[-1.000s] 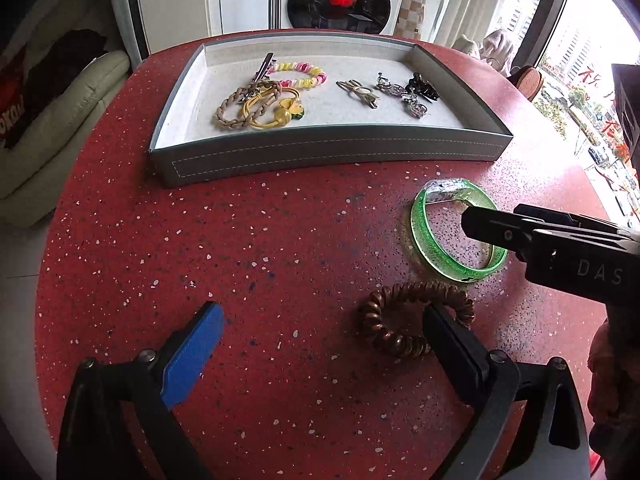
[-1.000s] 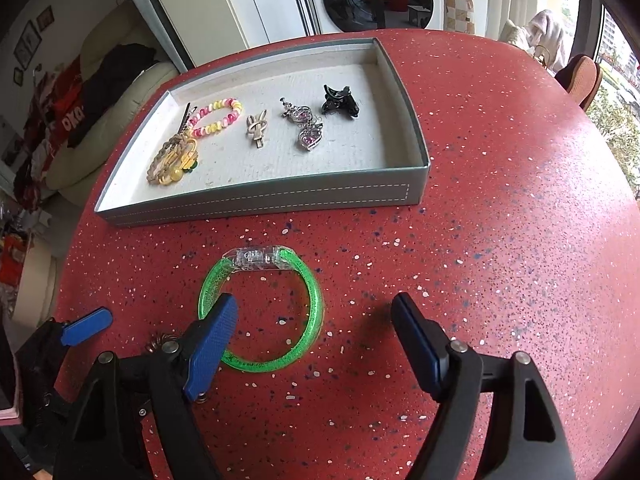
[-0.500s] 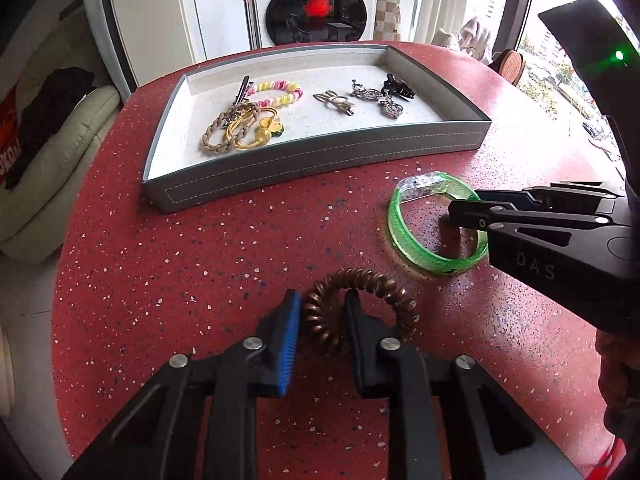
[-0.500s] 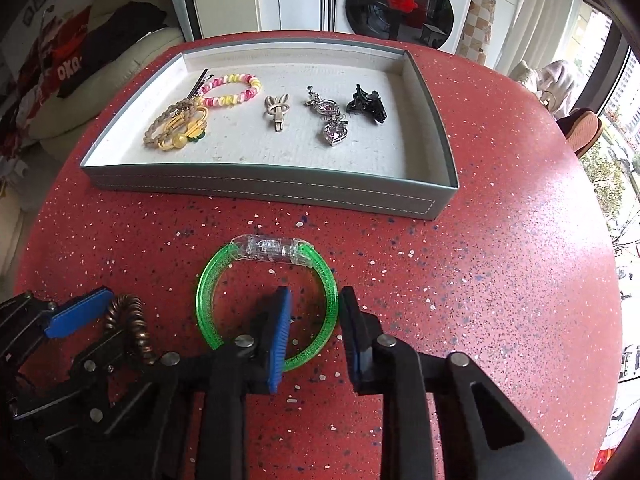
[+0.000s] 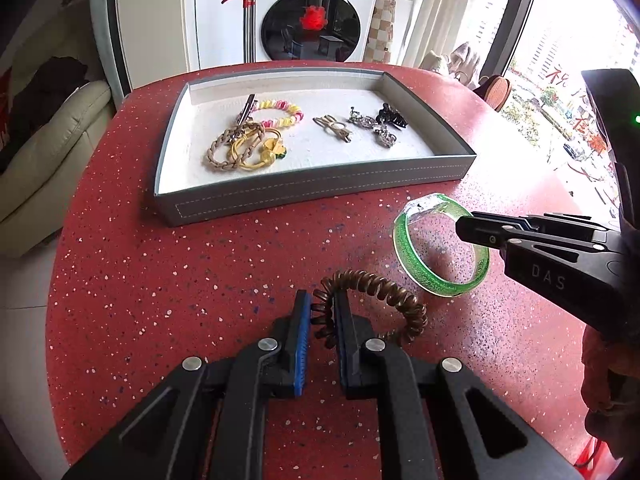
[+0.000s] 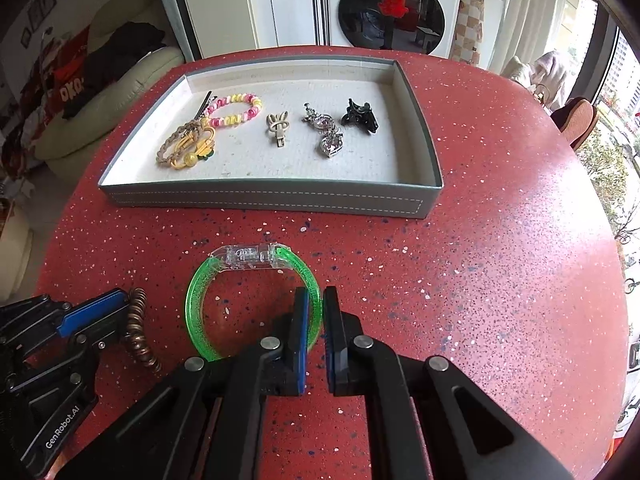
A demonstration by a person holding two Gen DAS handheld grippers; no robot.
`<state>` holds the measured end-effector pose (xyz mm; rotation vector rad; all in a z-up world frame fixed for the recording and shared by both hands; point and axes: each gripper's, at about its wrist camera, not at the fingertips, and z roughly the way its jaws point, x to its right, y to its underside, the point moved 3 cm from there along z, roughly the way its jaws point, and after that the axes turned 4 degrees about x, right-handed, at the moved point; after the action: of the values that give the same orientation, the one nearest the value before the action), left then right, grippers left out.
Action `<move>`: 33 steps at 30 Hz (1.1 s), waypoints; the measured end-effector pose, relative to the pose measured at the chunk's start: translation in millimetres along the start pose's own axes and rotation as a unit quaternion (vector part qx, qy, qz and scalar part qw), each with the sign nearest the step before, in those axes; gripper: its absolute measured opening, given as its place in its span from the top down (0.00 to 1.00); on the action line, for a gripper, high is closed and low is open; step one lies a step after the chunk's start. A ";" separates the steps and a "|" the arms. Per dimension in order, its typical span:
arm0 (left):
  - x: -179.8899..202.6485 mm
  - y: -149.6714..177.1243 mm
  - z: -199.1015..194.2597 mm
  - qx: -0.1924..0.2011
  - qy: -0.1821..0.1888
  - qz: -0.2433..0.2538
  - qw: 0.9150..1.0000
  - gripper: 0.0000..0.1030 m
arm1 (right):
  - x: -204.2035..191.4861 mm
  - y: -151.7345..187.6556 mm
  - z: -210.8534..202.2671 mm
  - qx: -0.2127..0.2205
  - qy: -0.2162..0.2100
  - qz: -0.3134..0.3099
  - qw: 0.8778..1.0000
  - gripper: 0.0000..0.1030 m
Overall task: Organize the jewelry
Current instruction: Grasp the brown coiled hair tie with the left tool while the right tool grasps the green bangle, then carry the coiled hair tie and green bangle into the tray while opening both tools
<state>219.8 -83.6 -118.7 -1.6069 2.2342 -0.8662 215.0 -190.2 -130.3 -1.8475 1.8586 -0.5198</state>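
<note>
A brown spiral hair tie hangs pinched at its left end between the pads of my left gripper, which is shut on it just above the red table. To its right, a green glitter bangle with a clear clasp has its right rim clamped in my right gripper. The right wrist view shows that gripper shut on the bangle, and the left gripper beside it with the hair tie. Behind them stands the grey tray.
The tray holds a braided bracelet, a pink-and-yellow bead bracelet, a beige clip, a jewelled clip and a black claw clip. A sofa lies left, a washing machine behind. The round table's edge curves close on the right.
Both grippers went from wide open to shut, the left on the spiral hair tie and the right on the green bangle's rim. The left gripper has risen slightly with the tie.
</note>
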 end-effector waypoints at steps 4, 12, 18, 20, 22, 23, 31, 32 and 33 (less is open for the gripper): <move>-2.7 -13.9 -9.4 0.015 0.000 0.004 1.000 0.71 | 2.1 -10.9 -13.5 0.016 -0.010 0.009 1.000 0.93; -17.4 -52.3 -20.5 0.047 -0.010 0.003 0.999 0.71 | 4.5 -46.9 -29.2 0.049 -0.017 0.018 0.998 0.93; -35.8 -90.0 -17.9 0.067 -0.028 -0.007 0.997 0.71 | 13.1 -76.0 -18.4 0.059 -0.013 0.032 0.998 0.93; -42.4 -100.4 -11.2 0.068 -0.035 -0.009 0.997 0.71 | 16.2 -84.2 -11.4 0.059 -0.012 0.038 0.997 0.93; -48.6 -108.5 -2.2 0.064 -0.039 -0.015 0.997 0.71 | 18.7 -91.8 -3.2 0.056 -0.011 0.044 0.997 0.93; -51.3 -111.7 2.3 0.062 -0.041 -0.017 0.997 0.71 | 19.6 -95.1 1.3 0.054 -0.010 0.046 0.997 0.93; -58.2 -121.7 37.0 0.043 -0.053 -0.018 0.998 0.71 | 22.8 -108.3 35.7 0.039 0.000 0.056 0.998 0.93; -58.3 -122.0 40.8 0.040 -0.055 -0.017 0.998 0.71 | 23.2 -108.9 39.3 0.037 0.001 0.057 0.998 0.93; -58.6 -122.0 44.5 0.037 -0.057 -0.015 0.998 0.71 | 23.9 -109.0 43.2 0.034 0.004 0.058 0.998 0.93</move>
<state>358.4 -69.3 -88.6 -1.6181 2.0812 -0.8335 329.5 -214.1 -105.2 -1.6847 1.9144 -0.5434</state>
